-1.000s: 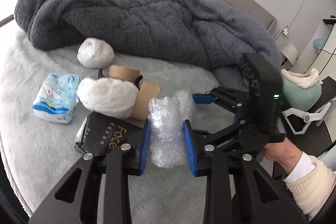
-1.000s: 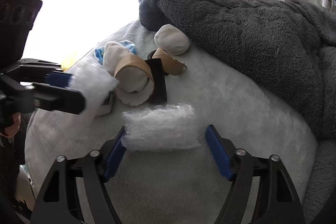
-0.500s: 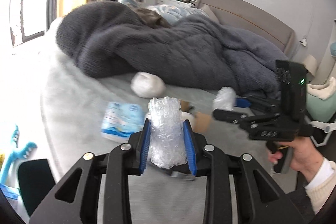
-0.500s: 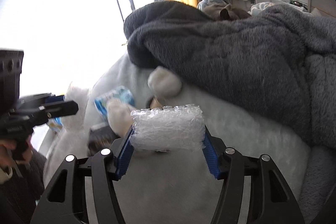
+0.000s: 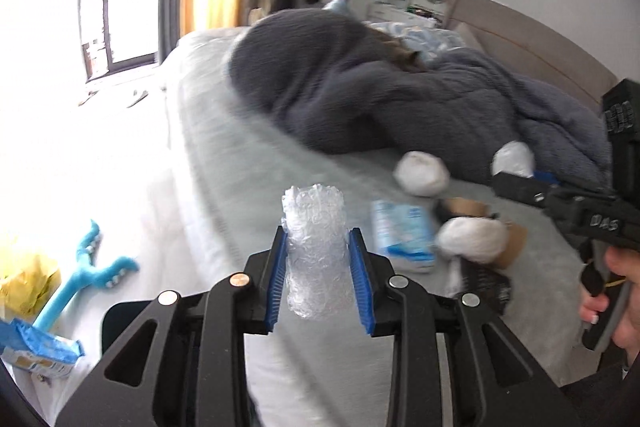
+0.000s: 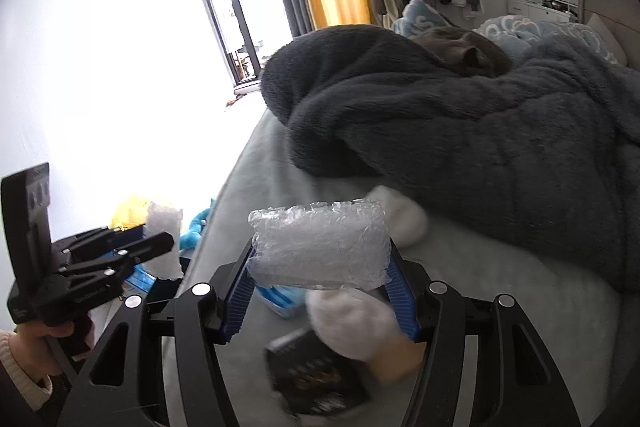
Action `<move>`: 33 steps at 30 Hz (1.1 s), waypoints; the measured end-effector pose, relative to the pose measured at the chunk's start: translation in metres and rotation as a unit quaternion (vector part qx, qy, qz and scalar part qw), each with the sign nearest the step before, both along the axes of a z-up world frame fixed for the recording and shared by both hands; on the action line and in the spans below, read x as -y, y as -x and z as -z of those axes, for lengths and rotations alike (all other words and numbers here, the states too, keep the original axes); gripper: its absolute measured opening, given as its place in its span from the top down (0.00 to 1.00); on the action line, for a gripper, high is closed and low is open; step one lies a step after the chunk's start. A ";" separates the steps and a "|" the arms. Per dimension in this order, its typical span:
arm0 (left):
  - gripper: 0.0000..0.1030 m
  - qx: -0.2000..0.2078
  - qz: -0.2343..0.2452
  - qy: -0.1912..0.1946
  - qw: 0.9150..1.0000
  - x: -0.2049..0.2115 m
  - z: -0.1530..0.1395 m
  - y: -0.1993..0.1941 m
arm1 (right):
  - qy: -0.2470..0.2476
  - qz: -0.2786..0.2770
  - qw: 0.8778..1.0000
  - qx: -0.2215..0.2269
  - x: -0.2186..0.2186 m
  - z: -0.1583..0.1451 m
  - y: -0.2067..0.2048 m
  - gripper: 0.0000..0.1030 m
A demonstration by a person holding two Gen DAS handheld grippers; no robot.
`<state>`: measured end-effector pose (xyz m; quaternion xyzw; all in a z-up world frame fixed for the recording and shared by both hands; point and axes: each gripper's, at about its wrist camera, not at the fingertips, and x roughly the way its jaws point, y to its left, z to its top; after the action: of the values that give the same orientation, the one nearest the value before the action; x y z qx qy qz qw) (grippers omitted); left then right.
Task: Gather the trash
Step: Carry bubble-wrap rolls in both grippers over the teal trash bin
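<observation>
My left gripper is shut on an upright roll of bubble wrap, held above the bed's left edge. My right gripper is shut on a second, sideways roll of bubble wrap, held above the bed. On the pale bed cover lie white crumpled tissue balls, cardboard tubes, a black packet and a blue tissue pack. The right gripper shows in the left wrist view, and the left gripper in the right wrist view.
A dark grey fleece blanket is heaped across the bed, with a grey cat lying on it. On the floor to the left lie a yellow bag, a blue toy and a blue packet. A bright window is behind.
Both grippers have lifted their bubble wrap rolls off the bed and swung left toward the window side. The floor items have come into view.
</observation>
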<state>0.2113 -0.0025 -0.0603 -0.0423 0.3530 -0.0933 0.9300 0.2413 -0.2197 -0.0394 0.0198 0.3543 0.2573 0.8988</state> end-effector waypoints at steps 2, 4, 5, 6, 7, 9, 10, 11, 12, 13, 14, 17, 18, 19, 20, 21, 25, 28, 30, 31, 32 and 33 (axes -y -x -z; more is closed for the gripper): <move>0.68 -0.011 -0.015 -0.004 1.000 -0.016 0.005 -0.002 | -0.004 -0.009 1.000 -0.003 -0.017 -0.001 -0.001 0.41; 0.68 -0.024 -0.030 -0.005 0.999 -0.033 0.011 -0.002 | -0.004 -0.019 1.000 -0.006 -0.035 0.000 -0.002 0.41; 0.68 -0.029 -0.036 -0.007 0.999 -0.039 0.013 -0.001 | -0.004 -0.023 1.000 -0.007 -0.042 0.000 -0.002 0.41; 0.68 -0.036 -0.043 -0.008 0.998 -0.048 0.016 0.000 | -0.004 -0.028 1.000 -0.009 -0.051 0.001 -0.003 0.41; 0.68 -0.042 -0.050 -0.008 0.998 -0.056 0.019 0.000 | -0.006 -0.034 0.999 -0.010 -0.060 0.001 -0.003 0.41; 0.68 -0.060 -0.060 -0.010 0.996 -0.069 0.026 0.001 | -0.005 -0.044 0.999 -0.012 -0.077 0.002 -0.002 0.41; 0.68 -0.071 -0.064 -0.011 0.995 -0.077 0.030 0.001 | -0.004 -0.051 0.999 -0.013 -0.087 0.002 -0.002 0.41; 0.68 -0.079 -0.071 -0.013 0.994 -0.082 0.034 0.001 | -0.002 -0.056 0.998 -0.013 -0.094 0.003 -0.001 0.41; 0.68 -0.089 -0.077 -0.016 0.993 -0.090 0.038 0.001 | 0.001 -0.062 0.998 -0.016 -0.105 0.005 0.000 0.41; 0.68 -0.097 -0.082 -0.016 0.992 -0.097 0.042 0.002 | 0.002 -0.066 0.998 -0.018 -0.110 0.006 0.000 0.41; 0.68 -0.105 -0.086 -0.015 0.991 -0.102 0.045 0.002 | 0.003 -0.071 0.997 -0.020 -0.118 0.008 0.002 0.41; 0.68 -0.126 -0.102 -0.014 0.987 -0.123 0.057 0.007 | 0.006 -0.085 0.996 -0.028 -0.140 0.012 0.004 0.41; 0.68 -0.132 -0.107 -0.014 0.985 -0.131 0.061 0.008 | 0.007 -0.090 0.995 -0.030 -0.149 0.015 0.004 0.41; 0.68 -0.137 -0.111 -0.014 0.984 -0.135 0.064 0.008 | 0.008 -0.094 0.995 -0.032 -0.155 0.017 0.006 0.41; 0.68 -0.144 -0.114 -0.012 0.983 -0.140 0.067 0.009 | 0.008 -0.097 0.995 -0.035 -0.161 0.018 0.006 0.41; 0.68 -0.151 -0.118 -0.010 0.981 -0.147 0.071 0.009 | 0.008 -0.101 0.994 -0.038 -0.168 0.020 0.006 0.41; 0.68 -0.176 -0.126 -0.009 0.976 -0.162 0.084 0.013 | 0.008 -0.117 0.992 -0.051 -0.192 0.028 0.007 0.41; 0.68 -0.196 -0.127 -0.004 0.972 -0.169 0.094 0.015 | 0.010 -0.126 0.990 -0.060 -0.210 0.035 0.007 0.41; 0.68 -0.211 -0.125 0.003 0.969 -0.175 0.101 0.017 | 0.012 -0.131 0.989 -0.066 -0.221 0.039 0.008 0.41; 0.68 -0.219 -0.124 0.008 0.968 -0.178 0.105 0.018 | 0.014 -0.133 0.989 -0.068 -0.227 0.042 0.010 0.41; 0.68 -0.228 -0.124 0.014 0.966 -0.181 0.110 0.020 | 0.016 -0.134 0.988 -0.070 -0.231 0.044 0.010 0.41; 0.68 -0.237 -0.123 0.020 0.963 -0.184 0.114 0.021 | 0.018 -0.137 0.988 -0.074 -0.237 0.048 0.011 0.41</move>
<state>0.1903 0.1810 -0.1738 -0.1249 0.5538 0.0276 0.8227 0.2305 0.0170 -0.0869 -0.0264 0.4241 0.3694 0.8264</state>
